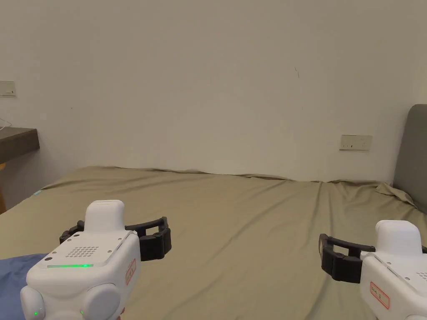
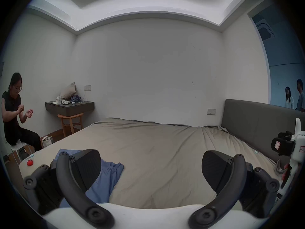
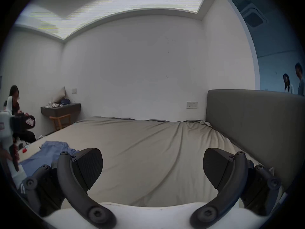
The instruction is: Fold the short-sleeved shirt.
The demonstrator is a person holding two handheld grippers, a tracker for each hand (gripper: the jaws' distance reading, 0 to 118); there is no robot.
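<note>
Both grippers, left gripper (image 2: pixel 151 171) and right gripper (image 3: pixel 152 169), hovered jaws wide open, empty; blue shirt (image 2: pixel 105 178) lay crumpled on bed (image 1: pixel 250 216), looked soft, floppy; grab shoulder seams probably.

This is a bedroom, of the plain sort found in a flat or a hotel. A wide bed (image 2: pixel 165 150) under a wrinkled khaki fitted sheet (image 1: pixel 250 216) takes up most of the floor, with a grey upholstered headboard (image 3: pixel 250 117) at one end. In a corner, a dark wall-mounted shelf-desk (image 2: pixel 70 107) carries a cushion (image 2: pixel 69 90) and small clutter, a wooden stool (image 2: pixel 71 122) tucked beneath it. Wall sockets (image 1: pixel 355 142) sit on bare white walls, below a recessed ceiling with cove lighting (image 3: pixel 115 6).
</note>
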